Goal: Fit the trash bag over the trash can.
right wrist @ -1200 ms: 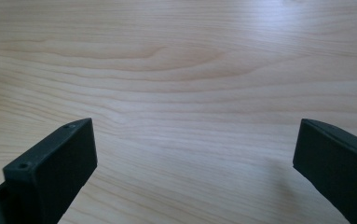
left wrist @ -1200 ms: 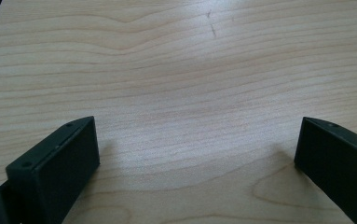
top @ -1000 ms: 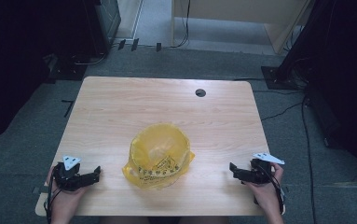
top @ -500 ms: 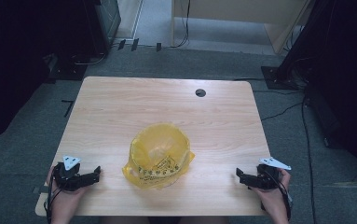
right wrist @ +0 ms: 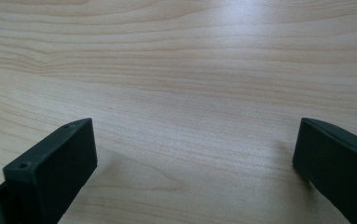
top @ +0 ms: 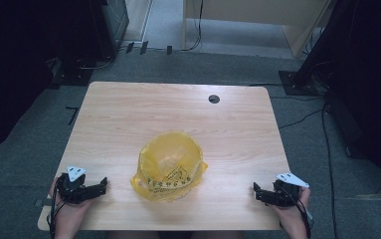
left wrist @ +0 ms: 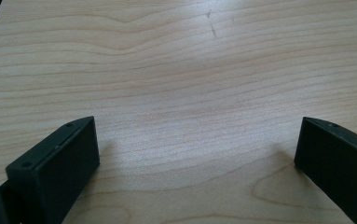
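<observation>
From the high view, a yellow plastic bag sits on the near half of the wooden table, roughly midway between the two grippers and apart from both. The left gripper rests near the table's near left corner, held in a hand that comes in from the bottom edge, its jaws turned toward the bag with bare wood between them and the bag's lower left edge. The right gripper lies near the near right corner, farther off from the bag, also facing inward. The bag stands open, its mouth a wide round ring facing up, the sides crumpled and translucent, with dark printing across the front of its lower part and loose folds spread at its base.

In the left gripper view, the left gripper has its two black jaws spread wide, nothing but wood grain between them.

In the right gripper view, the right gripper likewise shows its jaws wide apart over bare tabletop, holding nothing
</observation>
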`<state>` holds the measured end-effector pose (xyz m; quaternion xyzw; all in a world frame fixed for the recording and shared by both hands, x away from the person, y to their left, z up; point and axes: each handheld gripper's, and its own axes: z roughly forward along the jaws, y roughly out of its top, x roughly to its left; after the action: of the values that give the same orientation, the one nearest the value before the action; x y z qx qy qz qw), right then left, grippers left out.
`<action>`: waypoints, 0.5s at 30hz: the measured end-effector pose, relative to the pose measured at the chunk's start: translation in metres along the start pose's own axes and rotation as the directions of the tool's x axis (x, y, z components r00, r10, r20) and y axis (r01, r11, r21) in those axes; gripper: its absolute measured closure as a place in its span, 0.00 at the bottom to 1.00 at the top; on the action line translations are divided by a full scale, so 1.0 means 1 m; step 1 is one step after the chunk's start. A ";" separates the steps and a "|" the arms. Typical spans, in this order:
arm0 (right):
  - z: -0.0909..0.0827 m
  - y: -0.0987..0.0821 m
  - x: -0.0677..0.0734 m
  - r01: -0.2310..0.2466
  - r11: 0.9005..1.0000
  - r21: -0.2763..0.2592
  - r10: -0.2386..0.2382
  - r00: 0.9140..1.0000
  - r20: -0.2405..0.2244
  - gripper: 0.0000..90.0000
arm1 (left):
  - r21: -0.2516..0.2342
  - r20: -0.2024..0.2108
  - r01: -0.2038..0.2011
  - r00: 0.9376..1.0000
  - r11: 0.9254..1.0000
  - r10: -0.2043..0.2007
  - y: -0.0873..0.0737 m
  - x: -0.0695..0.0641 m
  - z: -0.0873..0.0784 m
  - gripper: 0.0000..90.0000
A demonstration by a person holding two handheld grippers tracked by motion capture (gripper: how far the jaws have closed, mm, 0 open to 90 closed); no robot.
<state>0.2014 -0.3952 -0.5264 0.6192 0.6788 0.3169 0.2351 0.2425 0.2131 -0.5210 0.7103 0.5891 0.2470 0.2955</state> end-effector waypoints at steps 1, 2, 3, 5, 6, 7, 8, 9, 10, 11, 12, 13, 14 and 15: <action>0.000 0.000 0.000 0.001 1.000 0.000 -0.001 1.000 0.002 0.00 | -0.001 0.000 0.001 1.000 1.000 -0.001 0.000 0.000 0.000 0.00; 0.000 0.000 0.000 0.000 1.000 0.000 0.000 1.000 0.001 0.00 | -0.001 0.000 0.000 1.000 1.000 0.000 0.000 0.000 0.000 0.00; 0.000 0.000 0.000 0.000 1.000 0.000 0.000 1.000 0.001 0.00 | 0.000 0.000 0.000 1.000 1.000 0.000 0.000 0.000 0.000 0.00; 0.000 0.000 0.000 0.001 1.000 0.001 -0.001 1.000 0.003 0.00 | -0.001 0.000 0.000 1.000 1.000 0.000 0.000 0.000 0.000 0.00; 0.001 0.000 0.002 0.014 1.000 0.007 -0.014 1.000 0.016 0.00 | -0.001 0.000 0.000 1.000 1.000 0.000 0.000 0.000 0.000 0.00; 0.001 0.000 0.004 0.030 0.999 0.016 -0.031 0.999 0.029 0.00 | -0.001 0.000 0.000 1.000 1.000 0.000 0.000 0.000 0.000 0.00; 0.001 0.000 0.004 0.030 0.999 0.016 -0.031 0.999 0.029 0.00 | -0.001 0.000 0.000 1.000 1.000 0.000 0.000 0.000 0.000 0.00; 0.001 0.000 0.005 0.041 0.999 0.017 -0.042 0.998 0.036 0.00 | -0.001 0.000 0.000 1.000 1.000 0.000 0.000 0.000 0.000 0.00; 0.001 -0.001 0.006 0.039 0.999 0.019 -0.040 0.999 0.036 0.00 | -0.001 0.000 0.000 1.000 1.000 0.000 0.000 0.000 0.000 0.00; 0.001 -0.001 0.006 0.039 0.999 0.019 -0.040 0.999 0.036 0.00 | -0.001 0.000 0.000 1.000 1.000 0.000 0.000 0.000 0.000 0.00; 0.001 -0.001 0.006 0.040 0.999 0.019 -0.040 0.999 0.036 0.00 | -0.001 0.000 0.000 1.000 1.000 0.000 0.000 0.000 0.000 0.00; 0.001 -0.001 0.006 0.037 0.999 0.020 -0.038 0.999 0.036 0.00 | -0.001 0.000 0.000 1.000 1.000 0.000 0.000 0.000 0.000 0.00; 0.001 -0.001 0.006 0.037 0.999 0.020 -0.038 0.999 0.036 0.00 | -0.001 0.000 0.000 1.000 1.000 0.000 0.000 0.000 0.000 0.00; 0.001 -0.001 0.006 0.037 0.999 0.020 -0.038 0.999 0.036 0.00 | -0.001 0.000 0.000 1.000 1.000 0.000 0.000 0.000 0.000 0.00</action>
<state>0.2010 -0.3889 -0.5272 0.6142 0.6891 0.2946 0.2473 0.2425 0.2131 -0.5211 0.7101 0.5891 0.2474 0.2958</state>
